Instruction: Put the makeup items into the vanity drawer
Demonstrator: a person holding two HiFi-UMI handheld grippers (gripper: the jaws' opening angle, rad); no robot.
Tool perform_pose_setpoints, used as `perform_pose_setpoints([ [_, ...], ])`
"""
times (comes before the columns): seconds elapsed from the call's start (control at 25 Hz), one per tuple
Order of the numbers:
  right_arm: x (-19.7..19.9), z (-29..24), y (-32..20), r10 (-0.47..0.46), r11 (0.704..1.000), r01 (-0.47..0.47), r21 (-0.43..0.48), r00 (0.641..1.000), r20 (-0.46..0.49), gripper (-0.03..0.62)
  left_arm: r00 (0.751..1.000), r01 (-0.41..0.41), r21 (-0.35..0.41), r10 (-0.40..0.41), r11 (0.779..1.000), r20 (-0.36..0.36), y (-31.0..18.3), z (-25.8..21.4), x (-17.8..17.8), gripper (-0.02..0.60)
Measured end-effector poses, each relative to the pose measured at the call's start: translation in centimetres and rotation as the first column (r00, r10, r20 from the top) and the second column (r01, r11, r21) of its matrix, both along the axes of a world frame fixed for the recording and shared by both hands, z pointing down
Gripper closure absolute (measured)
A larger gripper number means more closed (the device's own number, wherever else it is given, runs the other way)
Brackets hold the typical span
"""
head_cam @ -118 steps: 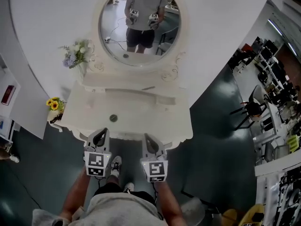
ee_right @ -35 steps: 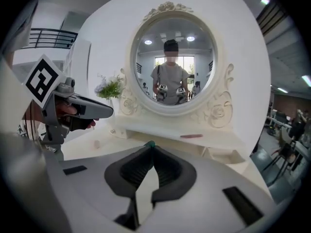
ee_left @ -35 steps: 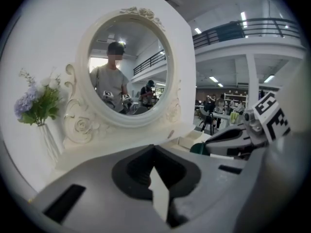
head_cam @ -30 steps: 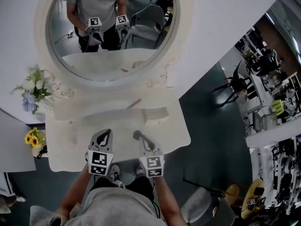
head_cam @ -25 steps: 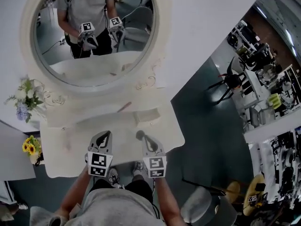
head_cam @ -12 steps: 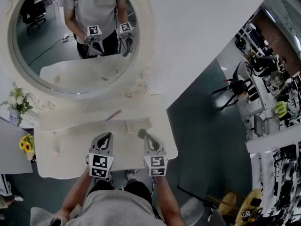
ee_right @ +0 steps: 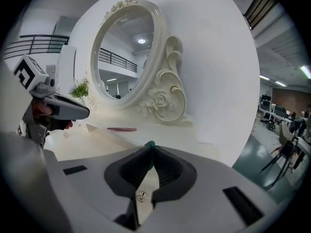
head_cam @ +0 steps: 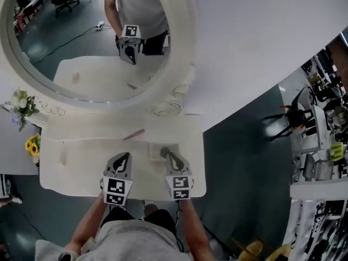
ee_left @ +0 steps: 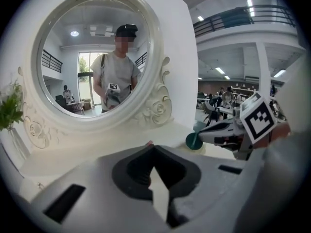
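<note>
My right gripper (head_cam: 166,153) is shut on a small dark green round makeup item (head_cam: 163,151). It holds the item over a small pulled-out drawer (head_cam: 154,150) on the white vanity top (head_cam: 87,167). From the left gripper view the green item (ee_left: 193,141) shows as a disc at the right gripper's tip. Only its green edge (ee_right: 149,143) peeks above the jaws in the right gripper view. A pink pencil (head_cam: 134,134) lies on the raised shelf behind the drawer. My left gripper (head_cam: 124,157) hovers over the tabletop, shut with nothing between its jaws.
A big oval mirror (head_cam: 81,42) stands behind the shelf and reflects the person and the grippers. A vase of pale flowers (head_cam: 19,105) and sunflowers (head_cam: 33,144) stand at the left. A pale tube (head_cam: 63,157) lies on the left tabletop. The table's right edge (head_cam: 203,162) drops to dark floor.
The view has swung, so the mirror sits further right. My right gripper has carried the green item from just in front of the drawer to over it. The left gripper keeps its place.
</note>
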State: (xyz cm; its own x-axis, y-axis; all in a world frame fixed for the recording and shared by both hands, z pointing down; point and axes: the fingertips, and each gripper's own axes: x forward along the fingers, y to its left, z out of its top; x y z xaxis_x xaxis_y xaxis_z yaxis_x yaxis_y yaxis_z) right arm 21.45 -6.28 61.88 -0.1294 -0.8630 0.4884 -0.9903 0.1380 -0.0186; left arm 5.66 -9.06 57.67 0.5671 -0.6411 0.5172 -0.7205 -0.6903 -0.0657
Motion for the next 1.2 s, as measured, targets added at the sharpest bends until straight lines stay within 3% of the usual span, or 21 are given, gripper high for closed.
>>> perform_pose_setpoints([
  [0.44, 0.2, 3.4, -1.4, -0.098, 0.993, 0.101, -0.06, 0.994, 0.054, 0.554, 0.995, 0.099, -0.018, -0.099, 0.995, 0.027, -0.8, 1.0, 0.1, 0.581],
  [0.56, -0.4, 3.0, -1.6, -0.135, 0.989, 0.139, -0.05, 0.988, 0.079, 0.408, 0.993, 0.111, -0.012, -0.111, 0.994, 0.031, -0.9, 0.8, 0.0, 0.581],
  [0.64, -0.4, 2.8, -1.7, -0.143, 0.988, 0.147, -0.046, 0.986, 0.08, 0.394, 0.993, 0.113, -0.009, -0.113, 0.994, 0.031, -0.9, 0.7, 0.1, 0.581],
  [0.96, 0.1, 1.5, -1.6, -0.141, 0.99, 0.142, -0.022, 0.988, 0.059, 0.391, 0.994, 0.106, 0.018, -0.106, 0.994, 0.019, -1.0, -0.5, 0.9, 0.581],
  [1.2, 0.5, -1.9, -1.2, -0.121, 0.991, 0.119, 0.057, 0.992, 0.042, 0.391, 0.995, 0.1, 0.056, -0.1, 0.993, -0.002, -1.0, -2.2, 1.4, 0.581],
])
